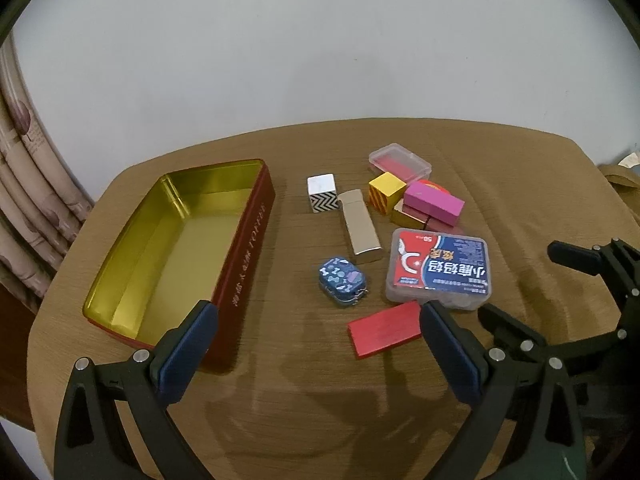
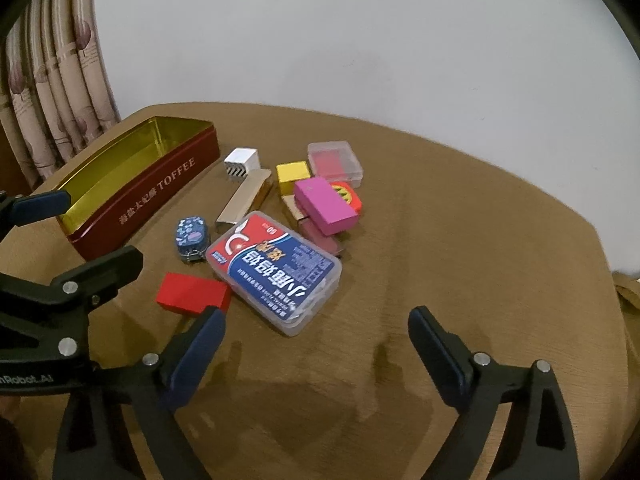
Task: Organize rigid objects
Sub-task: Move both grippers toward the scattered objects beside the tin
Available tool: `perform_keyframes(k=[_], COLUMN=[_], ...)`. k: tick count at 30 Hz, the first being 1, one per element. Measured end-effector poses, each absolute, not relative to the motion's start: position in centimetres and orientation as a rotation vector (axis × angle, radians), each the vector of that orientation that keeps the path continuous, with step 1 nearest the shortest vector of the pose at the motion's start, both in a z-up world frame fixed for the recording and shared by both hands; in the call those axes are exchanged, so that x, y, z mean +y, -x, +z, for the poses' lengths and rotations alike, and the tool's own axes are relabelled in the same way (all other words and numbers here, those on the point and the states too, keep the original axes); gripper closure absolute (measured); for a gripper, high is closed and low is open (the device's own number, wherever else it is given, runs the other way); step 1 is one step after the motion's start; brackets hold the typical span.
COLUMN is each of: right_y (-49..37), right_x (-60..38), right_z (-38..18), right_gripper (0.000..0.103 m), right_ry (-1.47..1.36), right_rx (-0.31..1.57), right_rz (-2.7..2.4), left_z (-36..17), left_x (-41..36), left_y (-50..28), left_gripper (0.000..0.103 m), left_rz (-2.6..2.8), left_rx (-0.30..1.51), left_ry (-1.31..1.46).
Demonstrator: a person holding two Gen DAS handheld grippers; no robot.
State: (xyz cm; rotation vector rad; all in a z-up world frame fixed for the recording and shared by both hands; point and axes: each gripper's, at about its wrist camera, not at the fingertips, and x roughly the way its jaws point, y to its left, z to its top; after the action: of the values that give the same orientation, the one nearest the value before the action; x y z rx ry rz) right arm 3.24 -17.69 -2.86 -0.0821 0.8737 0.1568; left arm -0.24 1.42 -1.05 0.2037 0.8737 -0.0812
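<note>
An open red toffee tin (image 1: 244,256) (image 2: 148,196) with a gold inside stands empty at the left. To its right lie a red block (image 1: 384,329) (image 2: 192,293), a small blue patterned tin (image 1: 342,281) (image 2: 191,237), a clear floss-pick box with a red and blue label (image 1: 439,269) (image 2: 276,272), a silver bar (image 1: 360,225) (image 2: 242,200), a zigzag cube (image 1: 322,193) (image 2: 241,164), a yellow cube (image 1: 386,192) (image 2: 293,175), a pink block (image 1: 434,203) (image 2: 325,204) and a clear case (image 1: 400,162) (image 2: 335,162). My left gripper (image 1: 318,334) is open above the near table. My right gripper (image 2: 316,334) is open and empty.
The round table has a tan cloth (image 1: 500,168) (image 2: 460,220). A patterned curtain (image 1: 28,168) (image 2: 52,80) hangs at the left and a white wall stands behind. The right gripper shows at the right of the left wrist view (image 1: 588,292); the left gripper shows at the left of the right wrist view (image 2: 60,240).
</note>
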Motion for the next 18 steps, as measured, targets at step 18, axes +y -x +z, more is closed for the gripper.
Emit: perform_keyframes(k=[18], right_y=[-7.9], right_x=[-16.7], right_z=[-4.5], right_gripper=[0.014], right_ry=[0.251], right_rx=[0.943], right_rz=[0.311], left_z=[-3.1], left_x=[2.7], left_y=[-0.2], left_gripper=[0.002], left_rz=[-0.092], left_rx=[0.917], left_ry=[-0.221])
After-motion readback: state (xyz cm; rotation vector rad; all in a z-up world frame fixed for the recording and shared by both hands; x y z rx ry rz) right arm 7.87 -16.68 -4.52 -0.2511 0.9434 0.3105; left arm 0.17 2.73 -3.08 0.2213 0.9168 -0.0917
